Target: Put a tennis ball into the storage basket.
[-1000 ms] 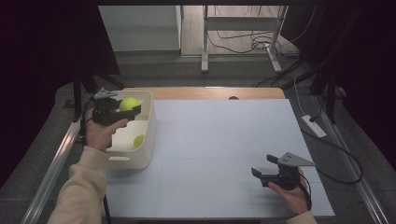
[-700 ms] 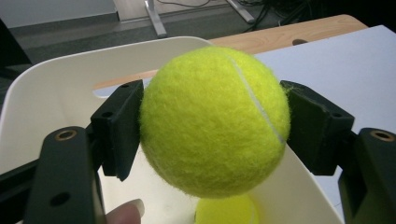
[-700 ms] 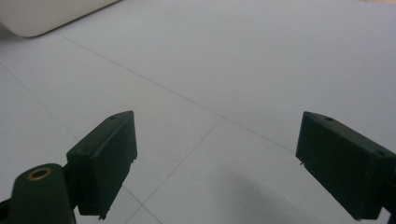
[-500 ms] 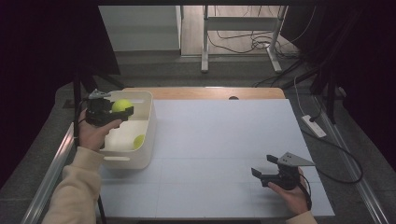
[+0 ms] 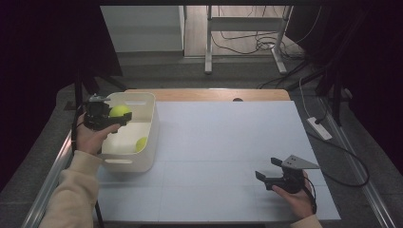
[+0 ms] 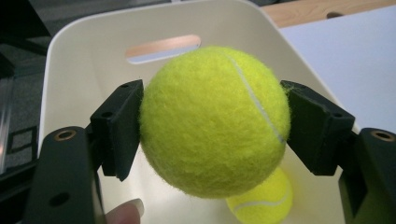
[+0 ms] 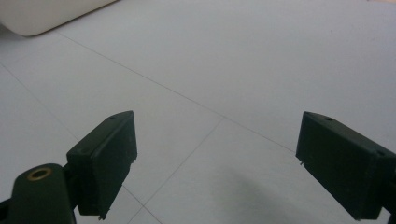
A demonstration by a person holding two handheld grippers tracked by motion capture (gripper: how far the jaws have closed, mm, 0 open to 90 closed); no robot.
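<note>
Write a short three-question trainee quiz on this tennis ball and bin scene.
1. True or false: the left gripper is shut on a tennis ball.
2. Where does the second ball lie? A) on the table B) in the white bin C) in the right gripper
3. Fill in: the right gripper's jaws stand ____ above the table.

Key: 1 true; 2 B; 3 open.

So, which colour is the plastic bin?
Cream-white plastic bin, clearest in the left gripper view.
</note>
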